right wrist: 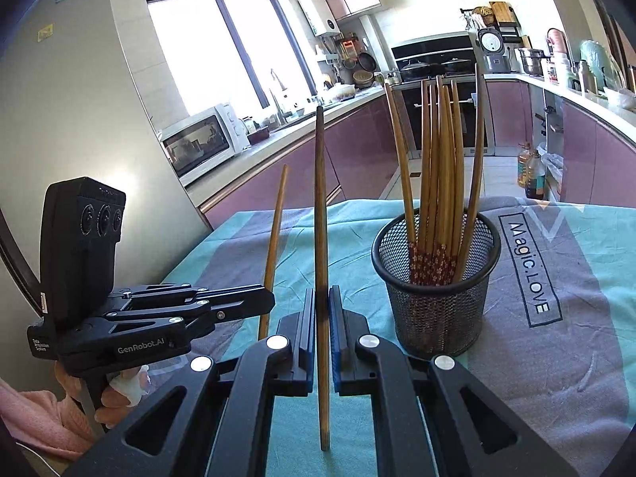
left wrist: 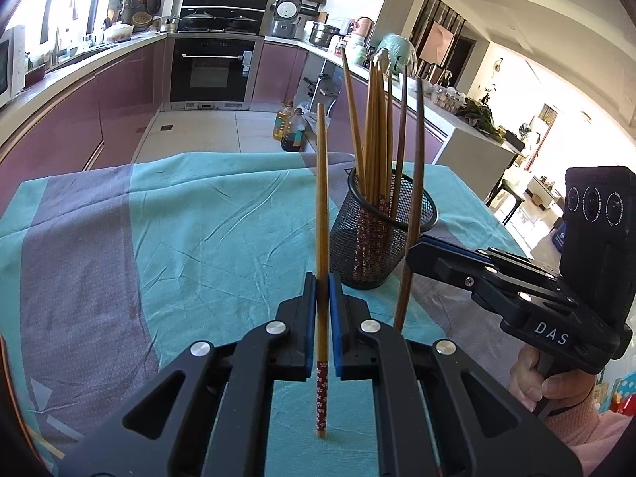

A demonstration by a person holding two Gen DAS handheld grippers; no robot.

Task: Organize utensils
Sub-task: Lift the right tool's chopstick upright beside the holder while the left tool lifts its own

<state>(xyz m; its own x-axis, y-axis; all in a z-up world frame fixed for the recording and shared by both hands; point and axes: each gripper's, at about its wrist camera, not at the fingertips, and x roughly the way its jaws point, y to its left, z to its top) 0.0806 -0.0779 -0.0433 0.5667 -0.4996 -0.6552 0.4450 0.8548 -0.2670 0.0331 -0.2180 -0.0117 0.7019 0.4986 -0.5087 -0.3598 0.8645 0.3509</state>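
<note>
My left gripper (left wrist: 322, 290) is shut on a light wooden chopstick (left wrist: 322, 198) with a red flowered end, held upright above the cloth. To its right stands a black mesh cup (left wrist: 383, 230) holding several chopsticks. My right gripper (left wrist: 413, 256) reaches in from the right, shut on a dark brown chopstick (left wrist: 415, 198) just in front of the cup. In the right wrist view, the right gripper (right wrist: 322, 302) clamps that dark chopstick (right wrist: 320, 218) upright. The mesh cup (right wrist: 435, 302) is ahead to the right, and the left gripper (right wrist: 270, 302) with its light chopstick (right wrist: 274, 238) is to the left.
A teal and grey cloth (left wrist: 159, 218) covers the table (right wrist: 556, 357). Beyond its far edge, oil bottles (left wrist: 288, 127) stand on the kitchen floor. Purple cabinets, an oven (left wrist: 212, 67) and a microwave (right wrist: 202, 143) line the walls. A person's hand (left wrist: 536, 381) grips the right handle.
</note>
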